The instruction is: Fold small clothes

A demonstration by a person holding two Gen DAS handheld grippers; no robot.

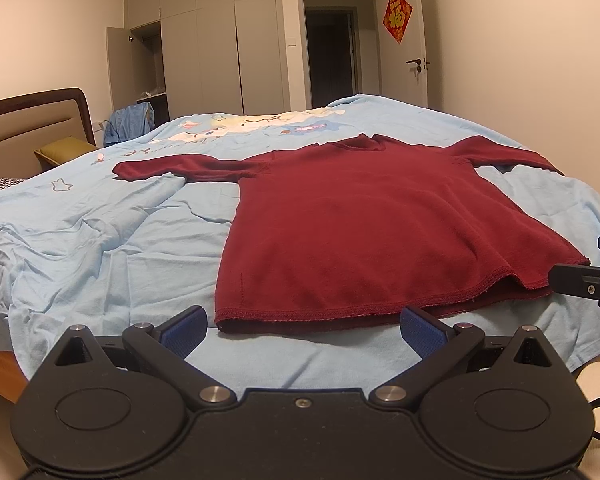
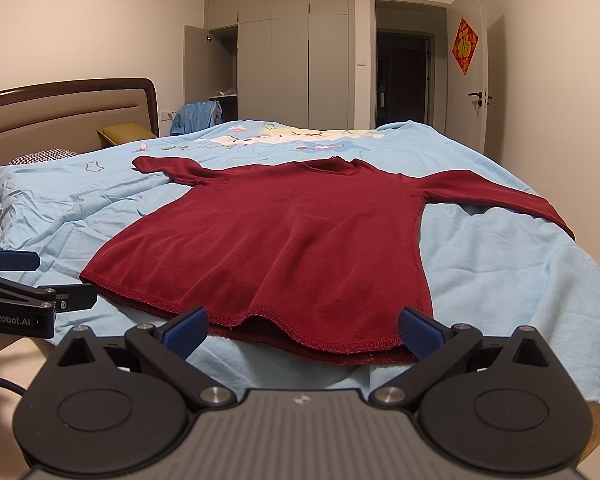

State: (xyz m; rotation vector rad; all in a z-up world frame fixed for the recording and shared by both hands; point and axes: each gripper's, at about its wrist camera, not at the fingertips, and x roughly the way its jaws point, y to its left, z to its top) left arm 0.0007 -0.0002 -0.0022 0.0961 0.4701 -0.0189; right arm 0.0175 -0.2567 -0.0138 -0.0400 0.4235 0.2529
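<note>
The dark red top (image 1: 352,216) lies flat on the bed (image 1: 100,248), hem nearest both released tongs, left tongs (image 1: 304,330) and right tongs (image 2: 302,330); soft, light and limp, it likely handles best pinched at hem corners.

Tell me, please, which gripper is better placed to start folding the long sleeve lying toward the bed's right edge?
Probably the right gripper: it hangs open at the shirt's hem on the side where that sleeve lies. The left gripper, also open, faces the opposite hem corner.
</note>
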